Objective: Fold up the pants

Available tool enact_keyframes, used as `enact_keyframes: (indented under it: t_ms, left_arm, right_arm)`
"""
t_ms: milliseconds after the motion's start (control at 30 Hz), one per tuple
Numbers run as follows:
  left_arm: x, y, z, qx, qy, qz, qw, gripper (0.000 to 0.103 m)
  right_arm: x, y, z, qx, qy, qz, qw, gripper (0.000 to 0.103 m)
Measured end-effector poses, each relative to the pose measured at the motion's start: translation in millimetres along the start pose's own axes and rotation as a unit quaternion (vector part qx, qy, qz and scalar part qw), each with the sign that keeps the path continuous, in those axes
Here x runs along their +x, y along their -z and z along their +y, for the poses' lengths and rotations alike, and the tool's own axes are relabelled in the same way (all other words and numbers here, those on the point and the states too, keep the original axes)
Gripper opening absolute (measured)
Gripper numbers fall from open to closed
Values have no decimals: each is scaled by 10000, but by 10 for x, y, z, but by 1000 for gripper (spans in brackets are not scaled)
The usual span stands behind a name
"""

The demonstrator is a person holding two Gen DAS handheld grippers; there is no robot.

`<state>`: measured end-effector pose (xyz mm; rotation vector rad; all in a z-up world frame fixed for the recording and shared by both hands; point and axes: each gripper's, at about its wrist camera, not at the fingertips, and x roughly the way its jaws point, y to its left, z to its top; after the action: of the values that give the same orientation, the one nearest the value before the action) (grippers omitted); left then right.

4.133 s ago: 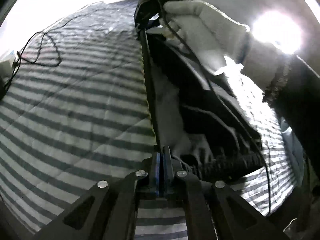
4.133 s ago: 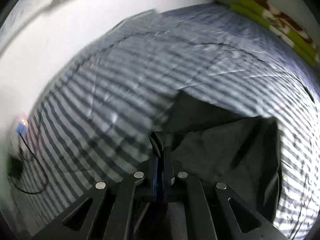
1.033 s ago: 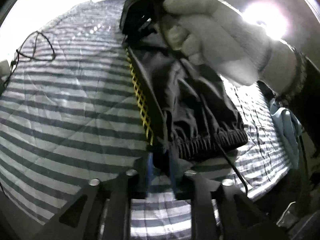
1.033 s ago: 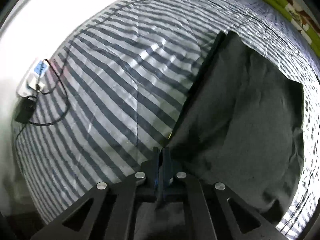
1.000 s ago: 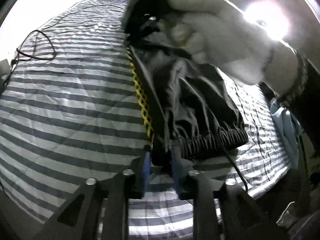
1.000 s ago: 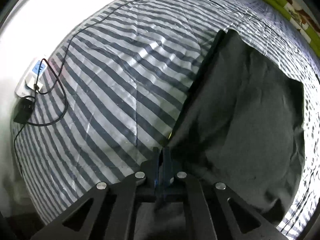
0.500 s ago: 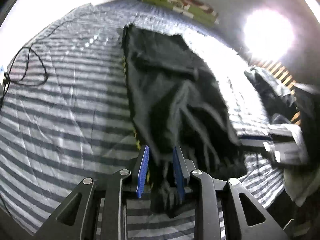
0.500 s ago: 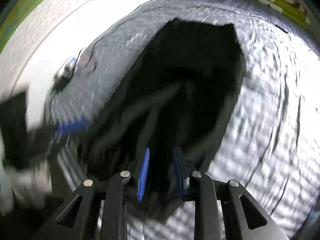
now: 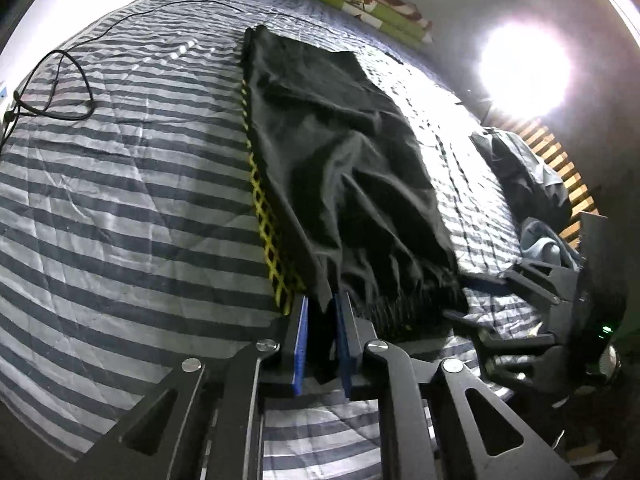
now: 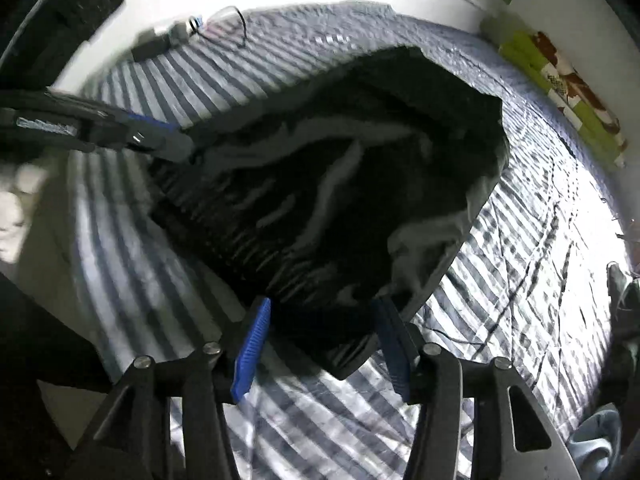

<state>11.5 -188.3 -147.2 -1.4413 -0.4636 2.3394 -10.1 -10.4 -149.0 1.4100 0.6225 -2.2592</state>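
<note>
You had one pair of black fabric pants point(image 9: 344, 160) on the one grey-and-white striped bed sheet point(image 9: 120, 208). Two black grippers with blue pads were there: your left gripper point(image 9: 322, 336) and your right gripper point(image 10: 320, 344). One thin black cable point(image 9: 60, 80) lay looped near the sheet's left edge, and one green-and-brown patterned folded blanket point(image 9: 360, 4) lay at its far edge.
</note>
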Motion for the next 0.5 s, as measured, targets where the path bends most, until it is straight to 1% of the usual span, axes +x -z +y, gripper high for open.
enact_keyframes:
  t_ms: [33,100,167,200,233,267,300,333,367,400,467,500]
  left_arm:
    - [-41,6,-26,-7,104,-23,9999,10]
    - [-110,31,-89,79,204,-99,9997,10]
    - [-113,97,-138,168,181,-68,9997,10]
    - [-73,139,-153,223,133,5,9997,10]
    - [-2,187,-158,290,-21,123,9995,10]
    - [49,218,-154,316,-147,210,9992,13]
    - [73,240,-144,334,-253,244,9988,13]
    - [69,240,-135,336,-328,251,9986,16]
    - [40,226,-125,319,-378,223,9985,21]
    - [-15,200,-101,279,-413,149,9986,25]
    - [-167,101,-72,218,-442,-106,9987,27]
    - [-230,39,-65,201,-443,-244,9985,27]
  right_arm:
    - [-14,15,-17,49,23,6,10000,26]
    - [-102,36,-85,183,-39,-46,9998,21]
    - [-196,72,-138,242,-42,-114,9996,20]
    - [-213,92,-149,219,-47,-97,9997,20]
    - [-206,113,-145,189,-29,-57,9998,20]
    - [-185,133,-130,164,-47,-9,9999,20]
    - [-149,147,-100,107,-82,53,9999,21]
    - [-139,153,-53,60,-83,106,9999,27]
    - [-127,160,-24,11,-69,134,9999,30]
    - [-140,166,-7,9,-100,137,9999,35]
    - [-239,185,-42,172,-304,28,9994,36]
    - [-320,193,-95,327,-537,-63,9980,36]
